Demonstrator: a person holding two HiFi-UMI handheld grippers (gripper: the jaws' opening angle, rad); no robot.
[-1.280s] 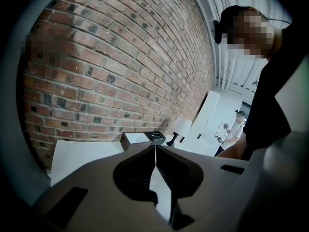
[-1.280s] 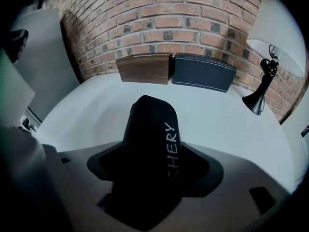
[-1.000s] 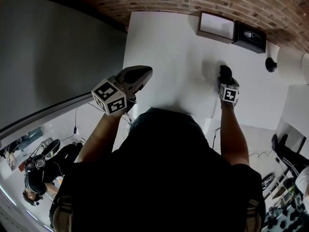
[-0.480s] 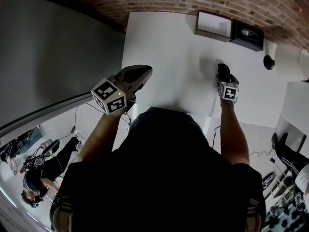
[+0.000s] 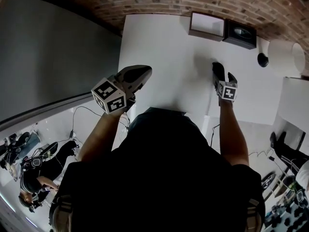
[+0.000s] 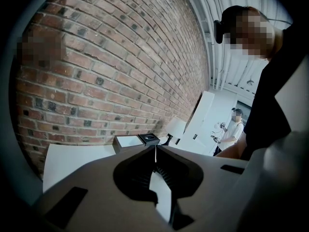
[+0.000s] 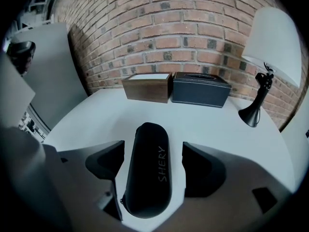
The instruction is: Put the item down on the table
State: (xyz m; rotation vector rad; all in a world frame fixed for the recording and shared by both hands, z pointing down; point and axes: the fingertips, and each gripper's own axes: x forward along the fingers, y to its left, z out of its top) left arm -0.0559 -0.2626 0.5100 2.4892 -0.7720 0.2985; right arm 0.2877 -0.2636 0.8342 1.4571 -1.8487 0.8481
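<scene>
One black case [image 7: 147, 168] on the table [image 7: 91, 117] between the right gripper's [image 7: 152, 151] just-opened, wide jaws, untouched.

Bare tabletop [image 7: 207, 124] — boxes [image 7: 147, 87], lamp [image 7: 270, 42] behind

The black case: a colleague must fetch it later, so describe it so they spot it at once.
On the white table before the brick wall, nearer than the wooden box and black tissue box, lies the black case. Unlike those square boxes, it is a long rounded capsule with SHERY printed along it.
</scene>
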